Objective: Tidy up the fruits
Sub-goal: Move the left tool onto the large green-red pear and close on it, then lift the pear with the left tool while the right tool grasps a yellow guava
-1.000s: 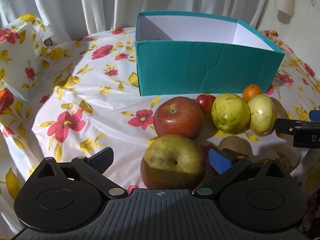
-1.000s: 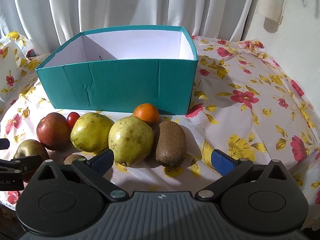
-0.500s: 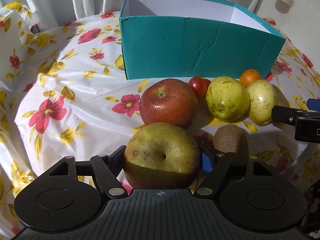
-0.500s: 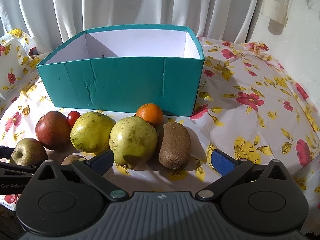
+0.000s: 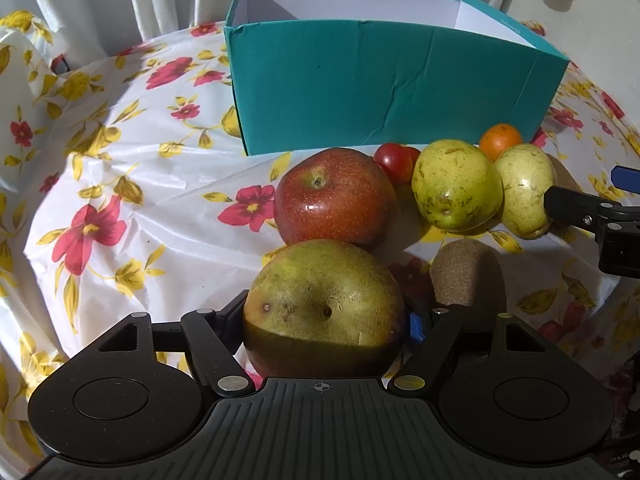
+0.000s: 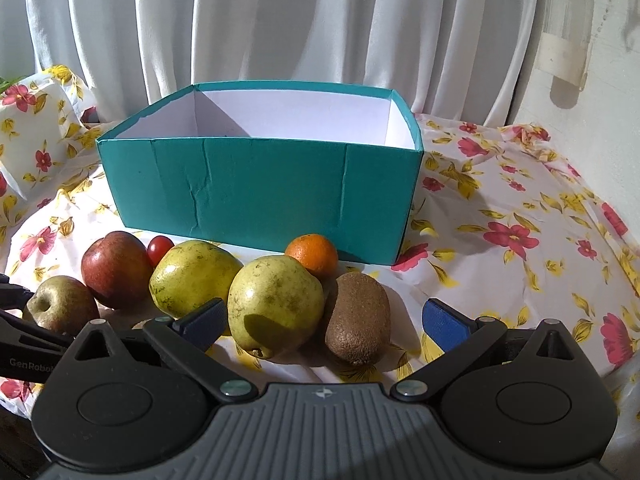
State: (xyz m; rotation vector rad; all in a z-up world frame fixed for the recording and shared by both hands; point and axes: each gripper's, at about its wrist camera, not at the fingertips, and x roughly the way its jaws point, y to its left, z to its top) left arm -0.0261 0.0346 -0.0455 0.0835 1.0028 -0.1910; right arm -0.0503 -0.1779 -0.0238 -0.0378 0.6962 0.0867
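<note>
Between the left fingers: a greenish apple (image 5: 324, 304) sits gripped at its widest girth, at 6 o'clock in the left view, just in front of the red apple.
Box (image 6: 260, 184): largest thing, teal card with white inside, open top, at 12 o'clock beyond the fruit row; light and thin-walled by the look, so fruit is best lowered in, not dropped.
Red apple (image 5: 334, 196): at the centre of the left view, stem end tilted up toward the box; firm, glossy, likely a bit slippery.
Greenish apple, handling: I judge it fairly heavy, firm and round, apt to roll; the hold across the middle suits it. In the right view (image 6: 60, 304) its stem dimple faces up.
Pears: two yellow-green ones (image 6: 196, 278) (image 6: 276, 300) at 3 o'clock of the red apple; bruise easily, take them round the belly.
Kiwi (image 6: 358, 318): long axis runs from 6 toward 12 o'clock in the right view; soft, needs a gentle squeeze across the short side.
Orange (image 6: 312, 254): small, behind the nearer pear.
Tomato (image 6: 160, 250): smallest, fragile.
Left gripper (image 5: 326, 320): clamped on the greenish apple.
Right gripper (image 6: 320, 320): spread wide, holding nothing, pear and kiwi ahead of it.
</note>
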